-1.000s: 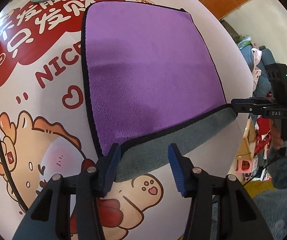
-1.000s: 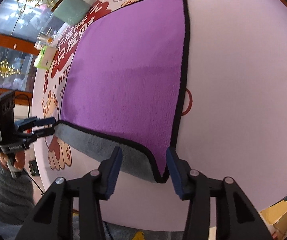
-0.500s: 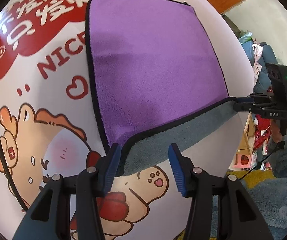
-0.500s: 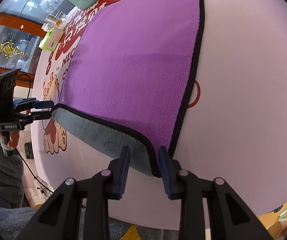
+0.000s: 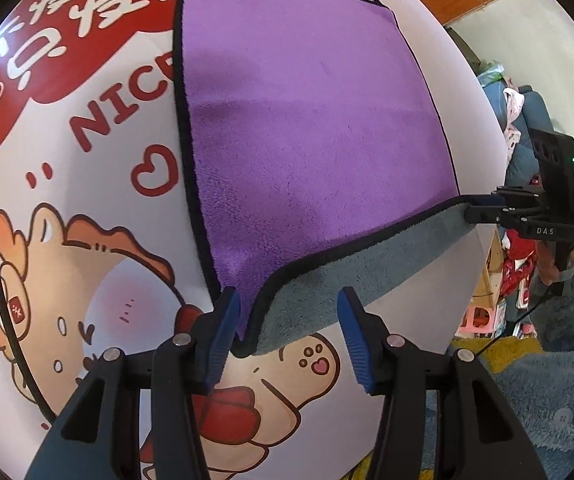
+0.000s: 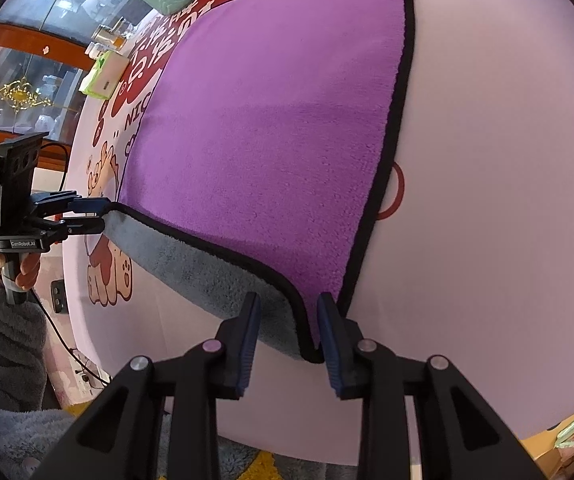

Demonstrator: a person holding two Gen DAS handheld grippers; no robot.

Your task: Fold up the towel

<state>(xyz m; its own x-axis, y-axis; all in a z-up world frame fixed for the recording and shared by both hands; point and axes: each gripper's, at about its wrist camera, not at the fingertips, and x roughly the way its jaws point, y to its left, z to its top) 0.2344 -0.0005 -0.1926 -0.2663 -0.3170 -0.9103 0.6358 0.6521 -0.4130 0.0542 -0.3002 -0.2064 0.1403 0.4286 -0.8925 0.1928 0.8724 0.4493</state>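
1. Left-cam view, low centre: left gripper has its jaws spread wide around the towel's near corner. The corner only touches one pad, so it isn't pinched yet.
2. Mid-frame: towel, purple w/ grey underside, lies spread on the printed table cover, near hem lifted. It looks soft, light and floppy, so it'll prob. sag btwn holds. The plush should grip OK. Best hold is the black-bound corners.
3. Right edge of frame: right gripper is clamped on the other near corner.
4. Room: the far hem lies flat in the upper frame, w/ cover showing beyond it. The table edge is close under the near hem, so carry it up & forward.
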